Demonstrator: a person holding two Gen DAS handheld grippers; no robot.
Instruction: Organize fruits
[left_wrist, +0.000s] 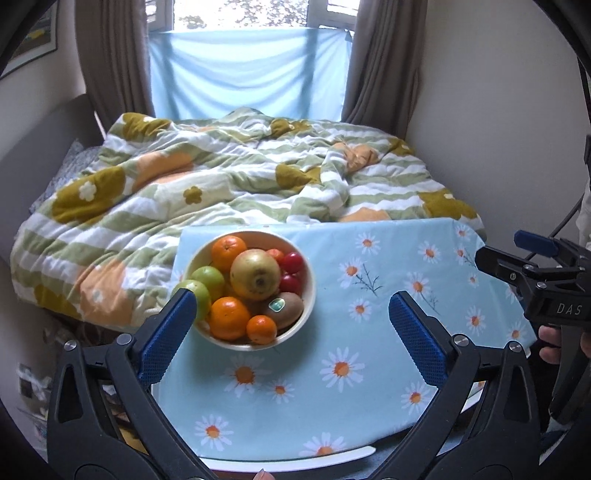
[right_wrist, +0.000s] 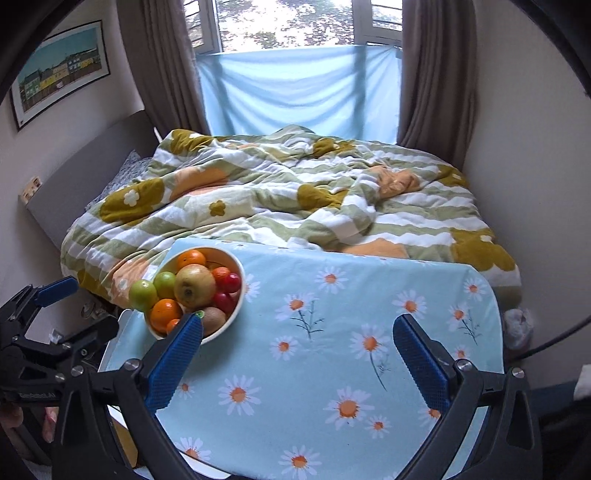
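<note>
Room, left wrist view: a bedroom, with a rumpled flowered quilt behind a table under a daisy-print cloth.
Left gripper: jaws spread wide and released, gripping nothing; the left pad overlapped a green apple in frame, contact unclear.
Bowl: sat at the table's far left corner, heaped with fruit.
Kiwi: lay at the bowl's near rim, stickered, long axis running left-right.
Room, right wrist view: a curtained window and a framed picture stood beyond the bed.
Right gripper: jaws equally wide and released, empty above the cloth.
Bowl: lay ahead-left, by the left pad's tip.
Yellow apple: sat topmost, stem end facing the camera.
</note>
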